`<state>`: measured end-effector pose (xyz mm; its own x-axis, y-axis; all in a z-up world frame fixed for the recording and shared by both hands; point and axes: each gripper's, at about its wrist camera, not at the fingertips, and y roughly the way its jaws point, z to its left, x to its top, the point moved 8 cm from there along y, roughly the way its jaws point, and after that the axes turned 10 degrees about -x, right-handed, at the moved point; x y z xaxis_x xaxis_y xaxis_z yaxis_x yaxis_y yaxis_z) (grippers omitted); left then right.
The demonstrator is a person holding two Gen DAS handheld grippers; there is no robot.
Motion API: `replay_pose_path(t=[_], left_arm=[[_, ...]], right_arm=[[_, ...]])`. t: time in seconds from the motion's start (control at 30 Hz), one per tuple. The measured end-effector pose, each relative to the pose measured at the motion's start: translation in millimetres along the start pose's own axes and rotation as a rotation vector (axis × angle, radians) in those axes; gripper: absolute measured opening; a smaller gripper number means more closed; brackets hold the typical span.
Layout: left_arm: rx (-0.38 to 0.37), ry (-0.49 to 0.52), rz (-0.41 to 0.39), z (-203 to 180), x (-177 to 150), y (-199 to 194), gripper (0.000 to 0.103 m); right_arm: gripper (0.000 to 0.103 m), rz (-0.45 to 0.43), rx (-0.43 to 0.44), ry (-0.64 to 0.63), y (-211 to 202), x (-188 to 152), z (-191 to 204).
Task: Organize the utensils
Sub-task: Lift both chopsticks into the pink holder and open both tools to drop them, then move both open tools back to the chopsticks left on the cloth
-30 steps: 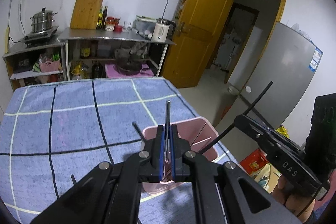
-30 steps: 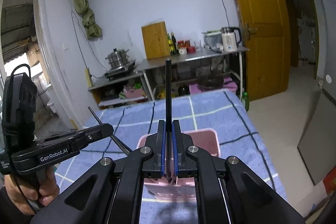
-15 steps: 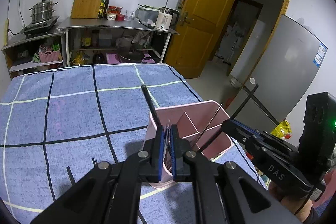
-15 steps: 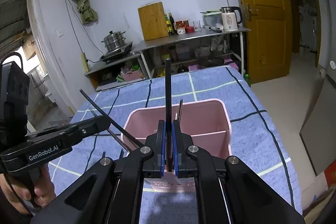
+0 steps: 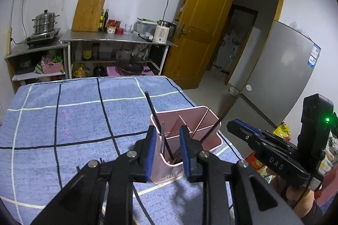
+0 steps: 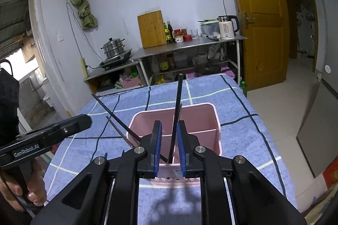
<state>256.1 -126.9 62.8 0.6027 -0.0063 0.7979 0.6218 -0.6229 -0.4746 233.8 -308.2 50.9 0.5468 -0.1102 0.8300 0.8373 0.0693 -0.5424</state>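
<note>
A pink divided utensil holder (image 5: 208,133) (image 6: 198,117) stands on the blue checked tablecloth near the table's right edge. Black chopsticks (image 5: 157,121) and thin metal utensils lean inside it. My left gripper (image 5: 166,148) is open just above the holder's near compartment, with a chopstick and a metal utensil standing free between its fingers. My right gripper (image 6: 169,147) is open over the holder too, with a black chopstick (image 6: 177,111) leaning loose between its fingers. Each gripper shows in the other's view.
The tablecloth (image 5: 63,119) covers the table. A few dark sticks (image 5: 101,160) lie on it near my left gripper. Steel shelves (image 5: 118,41) with a pot, cutting board and kettle stand behind. A fridge (image 5: 281,77) and a yellow door (image 5: 202,20) are to the right.
Both grippers lowered toward the holder and opened. The chopsticks they held now stand loose in the holder.
</note>
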Motion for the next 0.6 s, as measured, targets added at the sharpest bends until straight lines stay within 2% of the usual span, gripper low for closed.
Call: replay_pose_path(t=[0.27,0.6], left_arm=[[0.036,0.021,-0.056,3.1,-9.5,-37.1,0.024],[0.101,-0.011,-0.107,26.8,-36.4,-86.7,0.024]], right_arm=[[0.015,-0.042,0.027,-0.004,-33.8,-8.3,8.9],[0.015,-0.057,0.085,-0.032,-62.9,-30.5,35.4]])
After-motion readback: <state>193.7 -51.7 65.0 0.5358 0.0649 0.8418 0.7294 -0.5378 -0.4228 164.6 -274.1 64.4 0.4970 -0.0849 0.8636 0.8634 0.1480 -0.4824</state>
